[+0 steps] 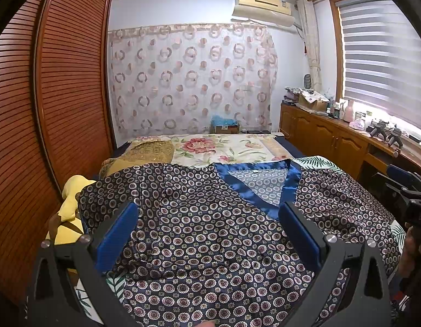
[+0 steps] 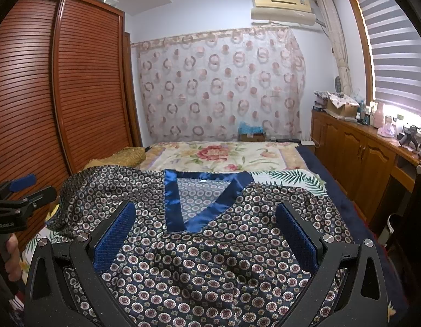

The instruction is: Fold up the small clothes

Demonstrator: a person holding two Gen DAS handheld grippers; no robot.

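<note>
A dark navy top with a small ring pattern (image 1: 210, 231) lies spread front-up on the bed, its shiny blue V-neck collar (image 1: 288, 188) pointing toward me. It also shows in the right wrist view (image 2: 210, 259), with the collar (image 2: 172, 199) at centre. My left gripper (image 1: 209, 234) is open, its blue pads wide apart just above the top's left half. My right gripper (image 2: 205, 234) is open above the top's right half, below the collar. Neither holds cloth. Each gripper shows at the other view's edge.
The bed carries a floral blanket (image 1: 224, 147) and a leaf-print sheet (image 2: 292, 177). A yellow cloth (image 1: 71, 207) lies at the bed's left edge. A louvred wooden wardrobe (image 1: 47, 109) stands to the left. A cluttered wooden cabinet (image 2: 360, 147) runs under the window on the right.
</note>
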